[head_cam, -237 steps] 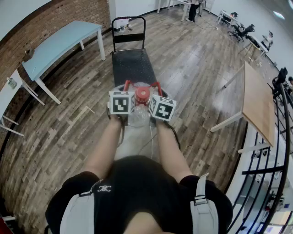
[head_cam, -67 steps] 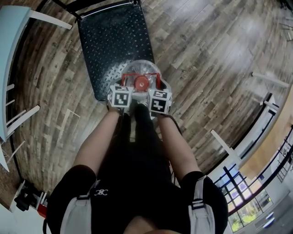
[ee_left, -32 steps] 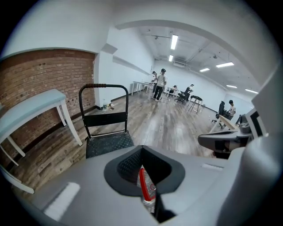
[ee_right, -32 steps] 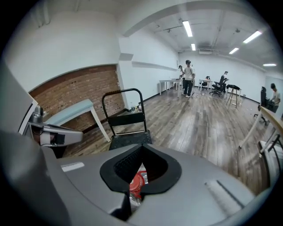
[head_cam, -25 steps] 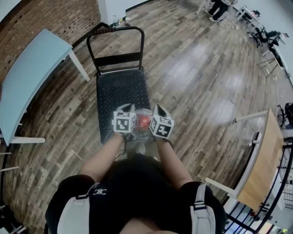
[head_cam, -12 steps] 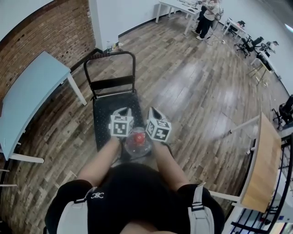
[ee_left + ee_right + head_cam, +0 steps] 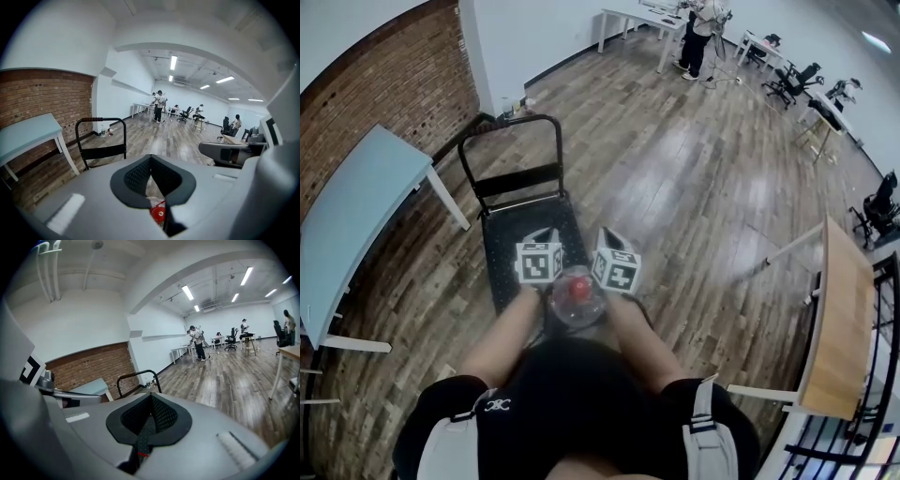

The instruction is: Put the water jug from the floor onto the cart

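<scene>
The water jug (image 7: 577,298), clear with a red cap (image 7: 578,287), hangs in the air close in front of me, over the near end of the black cart (image 7: 512,246). My left gripper (image 7: 544,236) and right gripper (image 7: 609,238) stand side by side just above it, both shut and bearing it by its handle. In the left gripper view the jaws (image 7: 151,160) are shut, and the red cap (image 7: 158,214) shows below them. The right gripper (image 7: 151,398) is also shut, with a dark strip running down from its jaws. The cart's handle (image 7: 508,131) stands at its far end.
A light blue table (image 7: 347,220) stands left by the brick wall (image 7: 384,89). A wooden table (image 7: 839,319) is at the right. Far off are desks, office chairs and a standing person (image 7: 698,28). Wooden floor (image 7: 675,187) lies around the cart.
Both grippers have come up with the jug, which now hangs higher and nearer my body. The head view has tilted up and takes in more of the room.
</scene>
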Motion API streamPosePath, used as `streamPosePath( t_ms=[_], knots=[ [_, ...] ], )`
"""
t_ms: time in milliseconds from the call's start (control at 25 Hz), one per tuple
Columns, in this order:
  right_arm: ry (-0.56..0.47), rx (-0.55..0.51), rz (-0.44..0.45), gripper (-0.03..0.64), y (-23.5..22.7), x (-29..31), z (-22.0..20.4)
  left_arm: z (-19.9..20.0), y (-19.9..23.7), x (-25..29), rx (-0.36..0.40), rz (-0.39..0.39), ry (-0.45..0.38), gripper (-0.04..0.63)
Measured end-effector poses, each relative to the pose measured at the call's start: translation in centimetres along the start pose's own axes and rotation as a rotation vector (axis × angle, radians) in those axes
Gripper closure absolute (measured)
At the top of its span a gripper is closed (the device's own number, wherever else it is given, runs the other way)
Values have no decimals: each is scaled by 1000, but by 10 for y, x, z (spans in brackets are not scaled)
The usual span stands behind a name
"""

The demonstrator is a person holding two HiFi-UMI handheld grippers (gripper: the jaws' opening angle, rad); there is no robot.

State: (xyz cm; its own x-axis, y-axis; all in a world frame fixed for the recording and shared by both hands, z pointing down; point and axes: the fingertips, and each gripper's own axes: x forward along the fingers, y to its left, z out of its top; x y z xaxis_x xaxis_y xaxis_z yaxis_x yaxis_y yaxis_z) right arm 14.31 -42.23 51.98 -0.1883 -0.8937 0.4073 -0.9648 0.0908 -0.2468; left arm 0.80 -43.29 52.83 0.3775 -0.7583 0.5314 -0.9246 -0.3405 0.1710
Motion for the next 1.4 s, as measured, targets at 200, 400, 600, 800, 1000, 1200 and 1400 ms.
streamPosePath(
  t_ms=[200, 400, 600, 800, 1000, 1200, 1400],
  knots=[
    [38, 13, -11, 604, -4, 0, -9, -3, 1, -3, 5, 4, 12, 594],
    [39, 4, -15, 604, -4, -1, -11, -7, 3, -2, 3, 3, 20, 594],
    [45, -10, 4, 604, 2, 3, -12, -9, 3, 1, 4, -3, 32, 594],
    [56, -32, -2, 604, 2, 9, -16, -12, 8, 1, -3, 2, 35, 594],
    [54, -43, 6, 604, -1, 13, -14, -17, 10, 5, -8, 4, 44, 594],
    [61, -52, 33, 604, 4, 16, -18, -24, 8, 8, 2, 1, 58, 594],
    [75, -46, 29, 604, -3, 18, -23, -27, 7, 12, 6, 3, 71, 594]
  ],
)
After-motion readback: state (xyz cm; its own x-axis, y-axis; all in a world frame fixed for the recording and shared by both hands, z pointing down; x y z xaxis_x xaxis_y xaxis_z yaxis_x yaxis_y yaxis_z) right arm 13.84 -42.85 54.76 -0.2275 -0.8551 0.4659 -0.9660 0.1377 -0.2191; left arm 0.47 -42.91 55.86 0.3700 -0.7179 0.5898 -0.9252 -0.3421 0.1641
